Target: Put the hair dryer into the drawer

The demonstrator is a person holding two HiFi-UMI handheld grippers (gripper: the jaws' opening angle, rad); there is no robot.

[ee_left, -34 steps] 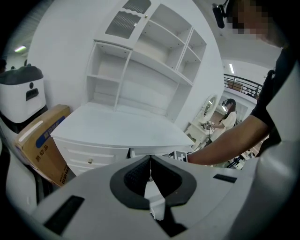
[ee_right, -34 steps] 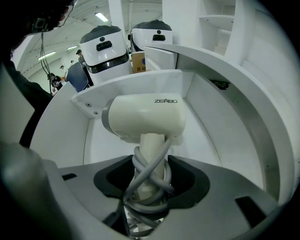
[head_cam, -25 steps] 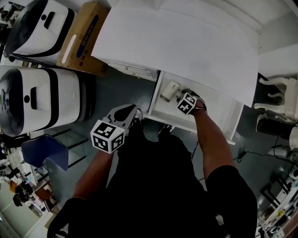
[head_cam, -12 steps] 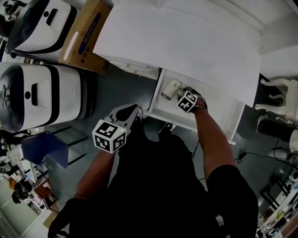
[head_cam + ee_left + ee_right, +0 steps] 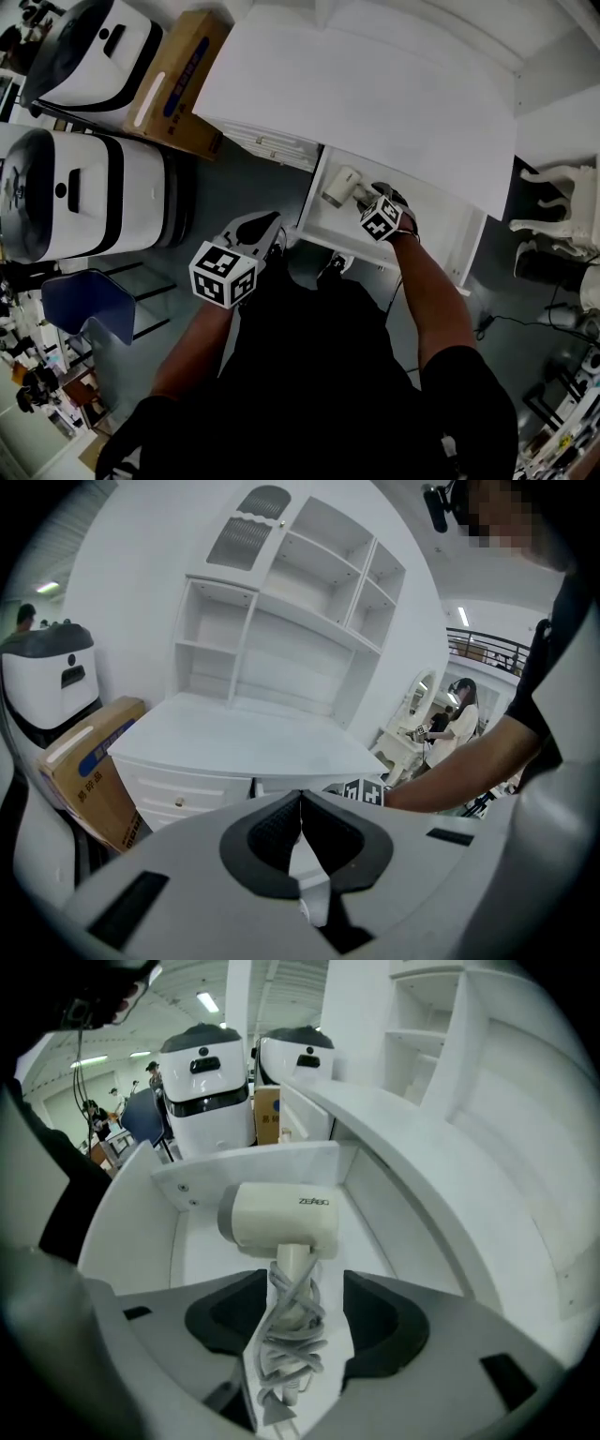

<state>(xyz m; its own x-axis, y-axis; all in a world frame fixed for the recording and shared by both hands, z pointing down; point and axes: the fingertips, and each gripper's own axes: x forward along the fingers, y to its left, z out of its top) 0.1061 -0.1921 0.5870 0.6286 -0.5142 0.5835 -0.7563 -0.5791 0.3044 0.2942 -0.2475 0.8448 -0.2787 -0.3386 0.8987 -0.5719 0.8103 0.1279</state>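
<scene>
1. Head view: the drawer [image 5: 439, 223] of a white dresser [image 5: 375, 84] stands pulled out toward the person. The dryer [image 5: 339, 185] lies in its left end.
2. The right gripper [image 5: 373, 192] hangs over the drawer, pointing steeply down, just right of the dryer's barrel.
3. Right gripper view: the dryer lies flat on the drawer floor. Its cream barrel is on the far side, and its handle points near, running in between the jaws.
4. A grey cord [image 5: 286, 1344] is wound round the handle, and its bundle sits in the gap between the two pads.
5. The right jaws are opening. Neither pad presses on the handle or the cord, so the dryer is released.
6. The left gripper [image 5: 270, 232] is held outside the drawer, near its left front corner, above the floor.
7. Left gripper view: its jaws are clenched tip to tip with nothing between them, and they face the dresser.
8. A cardboard box [image 5: 173, 80] stands left of the dresser, with a white machine [image 5: 84, 192] near-left of it.
</scene>
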